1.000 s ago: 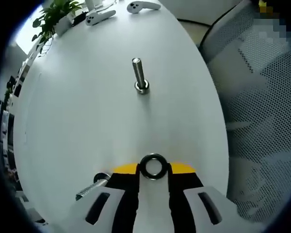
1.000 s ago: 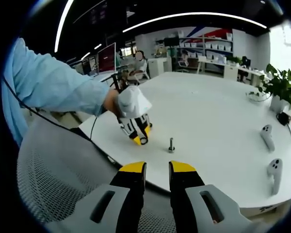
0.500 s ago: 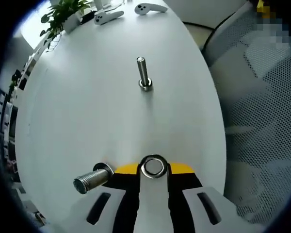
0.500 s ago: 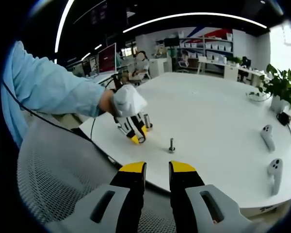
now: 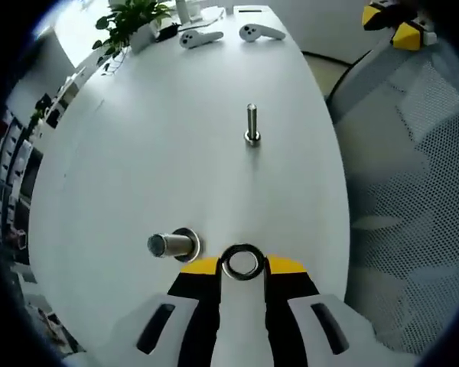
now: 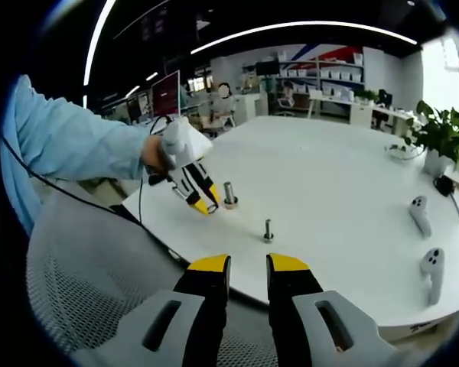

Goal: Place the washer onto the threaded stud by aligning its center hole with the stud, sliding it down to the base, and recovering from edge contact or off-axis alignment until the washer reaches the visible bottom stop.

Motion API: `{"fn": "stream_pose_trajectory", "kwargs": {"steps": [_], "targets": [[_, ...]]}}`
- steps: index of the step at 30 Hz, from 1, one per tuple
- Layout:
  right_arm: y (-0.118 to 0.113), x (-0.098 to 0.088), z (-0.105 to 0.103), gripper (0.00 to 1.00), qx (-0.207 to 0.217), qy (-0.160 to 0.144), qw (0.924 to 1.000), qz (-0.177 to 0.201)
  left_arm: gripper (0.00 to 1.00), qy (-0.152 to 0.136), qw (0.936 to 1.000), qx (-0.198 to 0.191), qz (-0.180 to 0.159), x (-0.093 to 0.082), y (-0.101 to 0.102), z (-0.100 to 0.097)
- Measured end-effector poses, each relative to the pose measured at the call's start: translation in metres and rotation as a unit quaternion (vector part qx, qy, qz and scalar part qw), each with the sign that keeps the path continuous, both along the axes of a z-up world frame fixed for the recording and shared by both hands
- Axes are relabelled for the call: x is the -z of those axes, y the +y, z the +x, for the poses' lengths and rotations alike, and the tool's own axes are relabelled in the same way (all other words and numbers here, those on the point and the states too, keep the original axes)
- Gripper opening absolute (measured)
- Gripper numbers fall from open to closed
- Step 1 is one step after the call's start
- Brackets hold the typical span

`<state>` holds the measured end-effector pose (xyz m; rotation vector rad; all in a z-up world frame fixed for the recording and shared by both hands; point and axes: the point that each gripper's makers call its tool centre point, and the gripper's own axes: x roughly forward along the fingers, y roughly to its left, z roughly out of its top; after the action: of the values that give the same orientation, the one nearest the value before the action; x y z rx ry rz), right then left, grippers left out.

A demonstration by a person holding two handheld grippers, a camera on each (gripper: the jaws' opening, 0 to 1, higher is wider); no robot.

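A steel washer [image 5: 242, 248] sits pinched between the yellow tips of my left gripper [image 5: 242, 265], held just above the white table [image 5: 130, 160]. A thick threaded stud [image 5: 170, 245] with a flange at its base stands just left of those tips. Farther ahead stands a thin bolt [image 5: 252, 125]. In the right gripper view, my left gripper [image 6: 201, 202] hangs from a gloved hand beside the thick stud [image 6: 229, 194], with the thin bolt [image 6: 268, 229] nearer me. My right gripper [image 6: 249, 269] hovers off the table's edge, slightly open, with nothing between its tips.
Two white handheld controllers [image 5: 201, 37] [image 5: 260, 32] and a potted plant [image 5: 134, 17] lie at the table's far end. A grey mesh chair [image 5: 413, 199] stands along the table's edge, beneath my right gripper. A light blue sleeve [image 6: 69, 160] reaches in from the left.
My left gripper has pulled back and sideways with the washer still in it. The thick stud now stands in full view beside its tips. The right gripper has held still.
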<state>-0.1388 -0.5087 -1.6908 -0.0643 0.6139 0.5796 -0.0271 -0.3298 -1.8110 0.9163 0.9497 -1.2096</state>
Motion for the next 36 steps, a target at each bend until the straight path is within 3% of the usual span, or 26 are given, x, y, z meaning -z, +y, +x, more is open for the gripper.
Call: {"fn": "stream_pose_trajectory", "kwargs": {"steps": [12, 21, 36], "targets": [[-0.002, 0.000, 0.000, 0.21, 0.007, 0.001, 1.0000, -0.001, 0.19, -0.029, 0.9995, -0.005, -0.008, -0.023, 0.007, 0.007], [-0.001, 0.002, -0.001, 0.21, 0.004, 0.007, 1.0000, -0.004, 0.19, -0.048, 0.9987, -0.011, -0.014, -0.044, 0.005, 0.025], [-0.002, 0.004, -0.002, 0.21, 0.005, 0.013, 0.9999, -0.005, 0.19, -0.061, 0.9981, 0.006, 0.002, -0.049, -0.007, 0.047]]}}
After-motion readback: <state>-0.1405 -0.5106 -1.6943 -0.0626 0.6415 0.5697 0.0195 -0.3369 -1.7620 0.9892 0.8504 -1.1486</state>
